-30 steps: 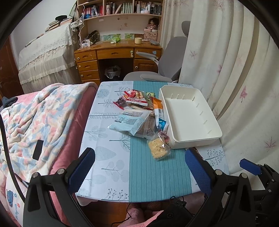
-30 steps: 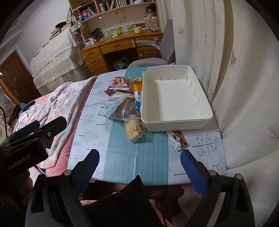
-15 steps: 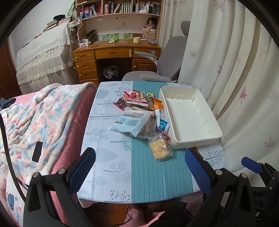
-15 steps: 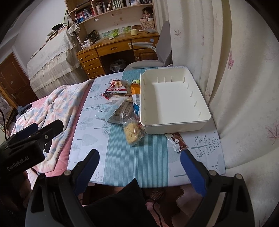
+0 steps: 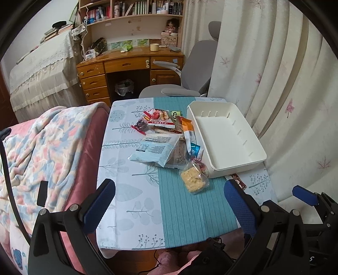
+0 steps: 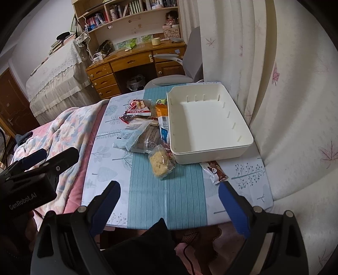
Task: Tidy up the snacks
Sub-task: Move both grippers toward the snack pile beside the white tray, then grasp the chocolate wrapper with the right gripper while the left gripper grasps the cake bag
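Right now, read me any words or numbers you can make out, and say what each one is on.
"GenRobot.AI": on the black body of the left tongs.
"S": on the box on the desk shelf, only partly legible.
Snack packets: printed text too small and blurred to read.
Book spines: unreadable.

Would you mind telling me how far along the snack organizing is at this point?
Nothing looks done yet: the white bin is empty. Nothing is in hand either; the left gripper and the right gripper are both open above the near edge of the table. All is left: the snack pile beside the bin, the yellow cracker pack and the brown packet in front of it.
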Tool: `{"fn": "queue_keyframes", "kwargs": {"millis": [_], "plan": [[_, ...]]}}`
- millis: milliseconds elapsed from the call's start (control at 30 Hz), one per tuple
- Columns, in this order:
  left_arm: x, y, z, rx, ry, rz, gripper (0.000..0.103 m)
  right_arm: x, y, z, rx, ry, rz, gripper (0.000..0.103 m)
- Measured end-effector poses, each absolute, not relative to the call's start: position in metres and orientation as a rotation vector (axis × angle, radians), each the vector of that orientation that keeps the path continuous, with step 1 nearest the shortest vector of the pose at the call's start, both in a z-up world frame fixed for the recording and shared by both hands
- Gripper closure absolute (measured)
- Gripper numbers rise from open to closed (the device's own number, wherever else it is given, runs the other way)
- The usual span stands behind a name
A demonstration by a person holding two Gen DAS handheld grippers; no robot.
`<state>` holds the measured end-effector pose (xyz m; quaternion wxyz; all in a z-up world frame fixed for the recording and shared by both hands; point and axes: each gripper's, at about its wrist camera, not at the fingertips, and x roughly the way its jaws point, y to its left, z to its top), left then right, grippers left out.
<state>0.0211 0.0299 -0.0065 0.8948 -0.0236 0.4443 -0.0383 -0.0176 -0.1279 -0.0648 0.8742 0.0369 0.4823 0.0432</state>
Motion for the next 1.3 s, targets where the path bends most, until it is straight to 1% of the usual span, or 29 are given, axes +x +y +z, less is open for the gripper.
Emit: {"fn": "queue_keyframes", "kwargs": {"millis": [267,533,833,900,933,1300], "plan": [[0.027,0.031,-0.005,0.013,0.920,-0.112,0.001,-0.017,-0.122,-0.067,0.083,0.999,0.045,0.008],[0.047,0.035,-0.029,-0.068,1.016,-0.179,0.001,-0.011,-0.131,-0.080,0.094,1.028,-0.002,0.008],[0.084,0.022,-0.076,-0.163,1.184,-0.172,0.001,0.010,-0.165,-0.115,0.102,1.106,-0.084,0.008],[0.093,0.017,-0.088,-0.181,1.221,-0.165,0.005,0.020,-0.174,-0.126,0.085,1.119,-0.082,0.008],[0.098,0.014,-0.093,-0.192,1.241,-0.164,0.005,0.025,-0.178,-0.131,0.078,1.125,-0.082,0.008],[0.151,-0.016,-0.181,-0.324,1.475,-0.110,0.005,0.075,-0.210,-0.195,0.008,1.225,0.038,0.008]]}}
